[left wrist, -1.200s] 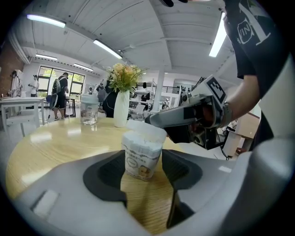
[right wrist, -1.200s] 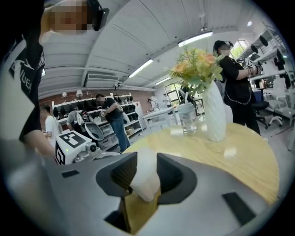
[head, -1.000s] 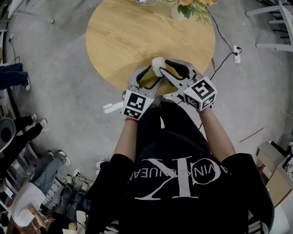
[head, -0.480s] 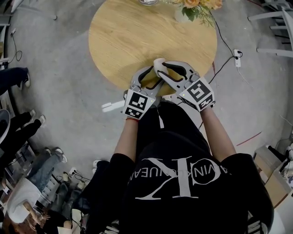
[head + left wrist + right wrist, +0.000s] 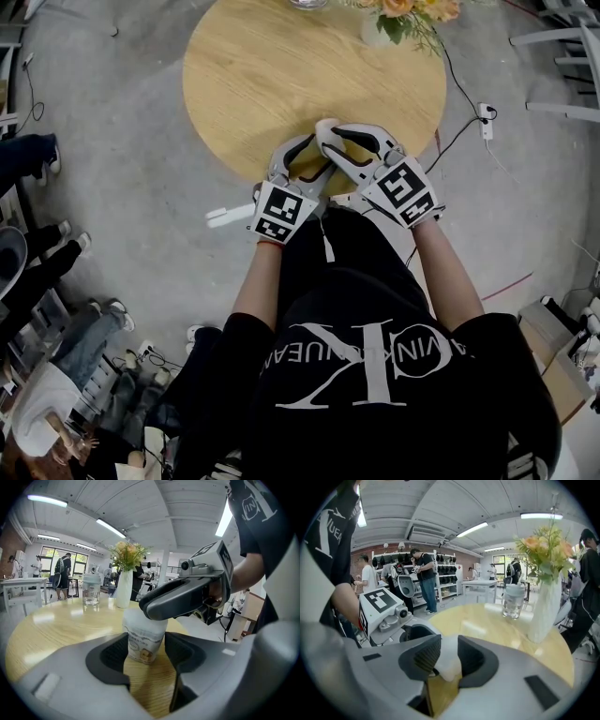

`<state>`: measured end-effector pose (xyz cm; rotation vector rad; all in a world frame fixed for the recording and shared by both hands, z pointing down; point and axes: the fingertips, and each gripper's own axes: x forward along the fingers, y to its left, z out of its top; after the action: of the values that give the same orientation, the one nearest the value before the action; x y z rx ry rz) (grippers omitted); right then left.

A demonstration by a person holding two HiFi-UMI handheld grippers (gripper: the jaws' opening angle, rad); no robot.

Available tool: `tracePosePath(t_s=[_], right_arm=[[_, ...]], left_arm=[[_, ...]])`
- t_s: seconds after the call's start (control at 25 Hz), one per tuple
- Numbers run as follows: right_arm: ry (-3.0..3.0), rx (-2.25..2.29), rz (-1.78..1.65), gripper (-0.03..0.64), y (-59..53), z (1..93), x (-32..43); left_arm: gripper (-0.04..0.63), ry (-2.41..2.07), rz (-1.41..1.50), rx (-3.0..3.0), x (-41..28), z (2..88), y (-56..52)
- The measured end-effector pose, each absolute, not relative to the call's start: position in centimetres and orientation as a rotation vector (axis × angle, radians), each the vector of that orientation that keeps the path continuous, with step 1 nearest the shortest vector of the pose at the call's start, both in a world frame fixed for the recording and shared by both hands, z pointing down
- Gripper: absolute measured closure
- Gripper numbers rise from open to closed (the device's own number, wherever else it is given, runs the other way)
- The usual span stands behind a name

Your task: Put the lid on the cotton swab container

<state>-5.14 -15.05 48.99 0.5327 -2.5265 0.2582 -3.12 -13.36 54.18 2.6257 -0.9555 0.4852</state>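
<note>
Near the front edge of the round wooden table (image 5: 253, 75) stands the cotton swab container (image 5: 143, 641), a small white tub with a printed label. My left gripper (image 5: 319, 153) is shut on its body, a pad against each side. From the right, my right gripper (image 5: 325, 133) reaches over its top; its jaws have just been closing on the white lid (image 5: 447, 665), and both pads press on it. In the left gripper view a right finger (image 5: 187, 597) covers the container's top. How the lid sits on the rim is hidden.
A white vase of flowers (image 5: 384, 23) and a glass jar (image 5: 305, 3) stand at the table's far edge. A power strip and cable (image 5: 483, 108) lie on the floor to the right. People stand at the left (image 5: 37, 253).
My right gripper has rolled about the lid, its marker cube turning, while staying over the container. The left gripper has kept still with the container.
</note>
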Motion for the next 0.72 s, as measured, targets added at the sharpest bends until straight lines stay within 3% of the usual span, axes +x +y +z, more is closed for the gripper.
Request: tracePosePath(t_s=[0.72], right_arm=[[-2.476, 0.534, 0.252, 0.495, -15.12, 49.44, -5.3]], left_arm=[[0.357, -0.954, 0.464, 2.607, -3.18, 54.43, -13.38]])
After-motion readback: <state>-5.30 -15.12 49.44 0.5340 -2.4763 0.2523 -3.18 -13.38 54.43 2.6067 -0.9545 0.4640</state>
